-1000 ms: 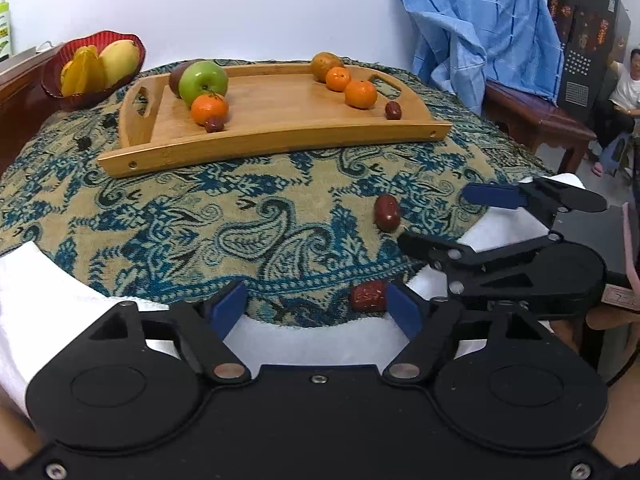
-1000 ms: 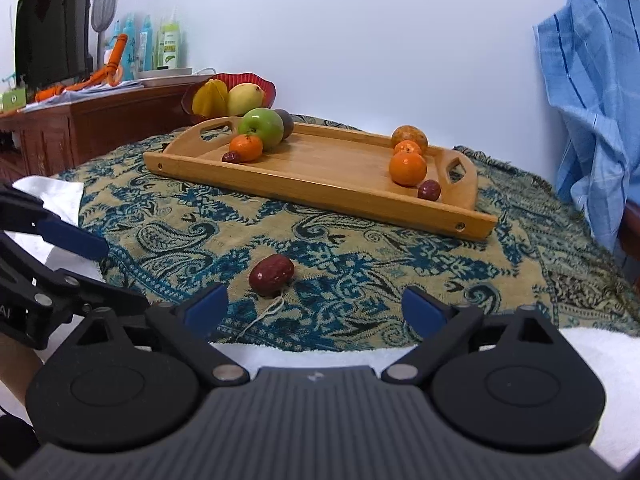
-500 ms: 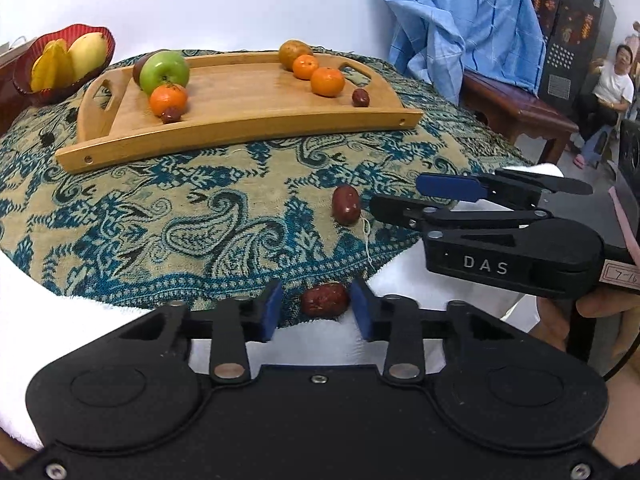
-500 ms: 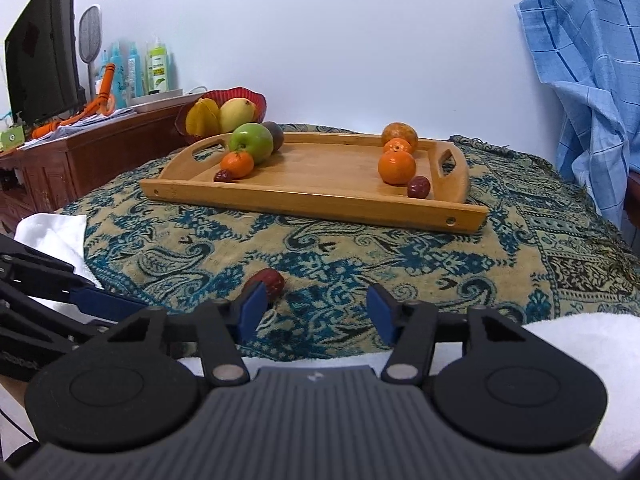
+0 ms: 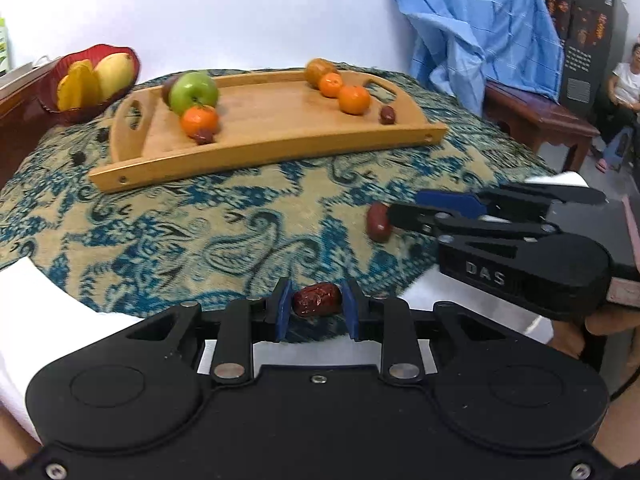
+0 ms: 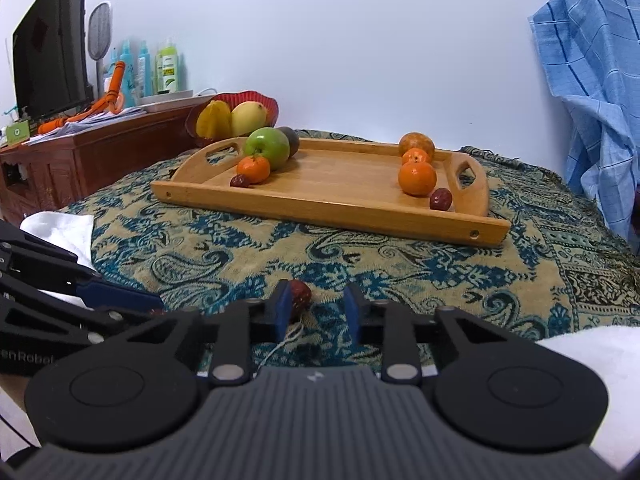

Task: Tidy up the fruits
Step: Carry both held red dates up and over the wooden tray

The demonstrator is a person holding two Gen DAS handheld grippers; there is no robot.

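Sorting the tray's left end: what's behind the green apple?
A dark brownish fruit sits behind the green apple on the wooden tray. The apple covers most of it, so its kind is unclear.

A plain white wall (image 6: 340, 40) runs behind the round tabletop, which is draped in a beige cloth with a blue paisley pattern (image 6: 400, 264). A light-blue checked fabric (image 5: 480, 20) hangs at the right. On the left, a reddish-brown wooden cabinet (image 6: 80, 160) carries a dark flat screen (image 6: 48, 48), several plastic bottles (image 6: 160, 68) and loose papers. Farther right stand a dark wooden bench (image 5: 540, 112) and a tall black cabinet with orange markings (image 5: 584, 28), where a person in a white shirt (image 5: 624, 84) sits.
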